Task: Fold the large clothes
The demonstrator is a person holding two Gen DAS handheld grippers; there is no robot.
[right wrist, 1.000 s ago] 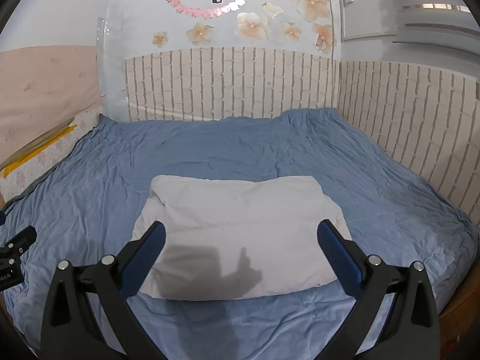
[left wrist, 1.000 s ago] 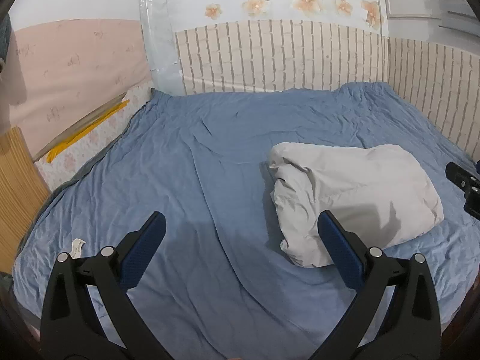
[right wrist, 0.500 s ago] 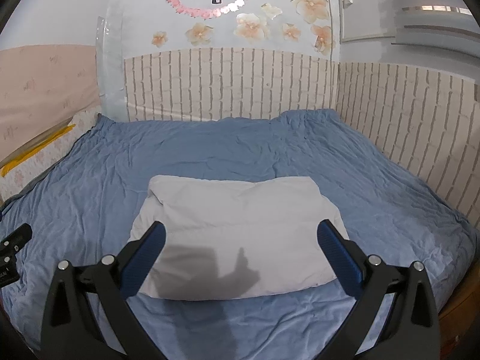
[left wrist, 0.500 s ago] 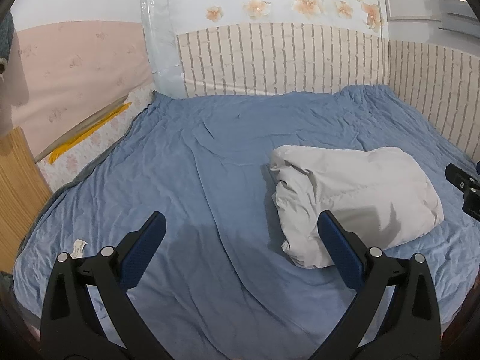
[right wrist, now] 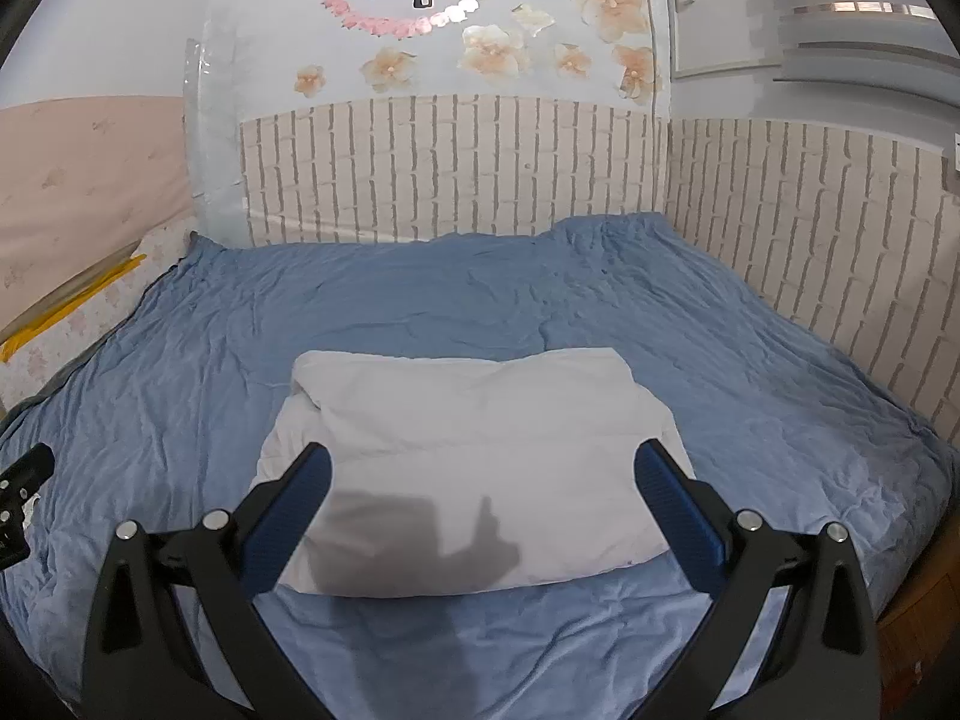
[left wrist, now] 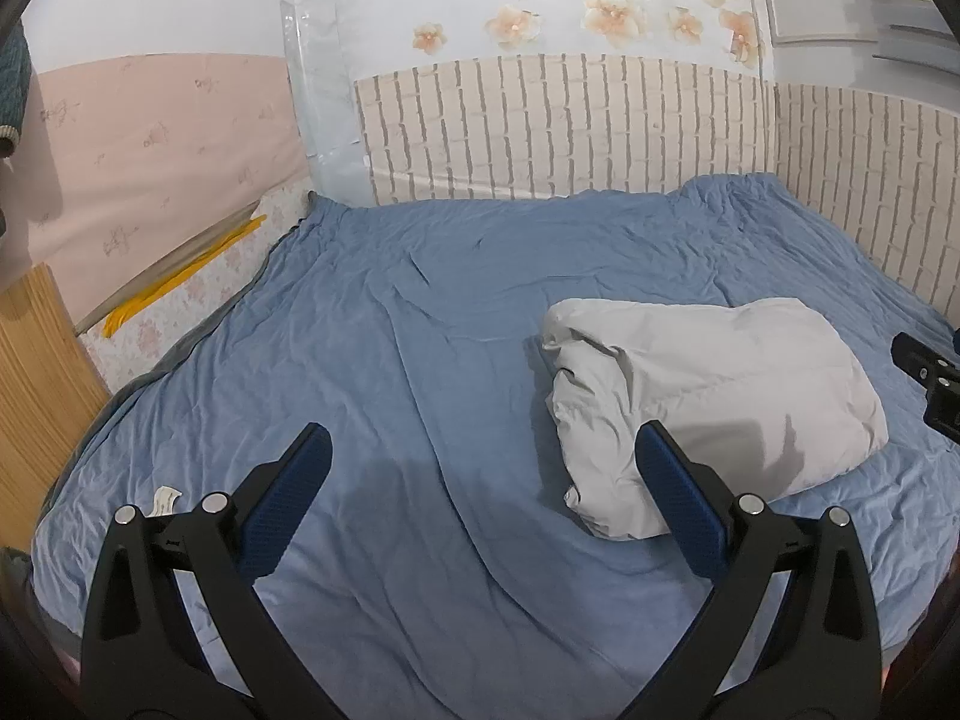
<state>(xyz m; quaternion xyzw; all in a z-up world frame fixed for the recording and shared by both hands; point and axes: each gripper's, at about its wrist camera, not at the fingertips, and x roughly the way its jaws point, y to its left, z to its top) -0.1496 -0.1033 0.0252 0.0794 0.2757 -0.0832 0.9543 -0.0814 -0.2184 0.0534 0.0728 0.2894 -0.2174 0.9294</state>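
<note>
**A:** Left wrist view first. The left gripper (left wrist: 480, 462) hangs over bare blue bedsheet (left wrist: 372, 360), jaws spread wide and holding nothing. The pale padded garment (left wrist: 708, 396) lies folded into a bundle on the bed, off to its right.

**B:** What worries you there?

**A:** Its near left end looks loose and crumpled. I'd guess a one-sided grab would pull layers out and undo the fold.

**B:** And the right wrist view?

**A:** The right gripper (right wrist: 480, 468) is held above the garment (right wrist: 474, 450), jaws also wide and empty, the bundle straight ahead of it.

**B:** Risk?

**A:** It's puffy. Pinching only the top layer could let the rest slide; pressing deep might catch the sheet too and drag it.
</note>
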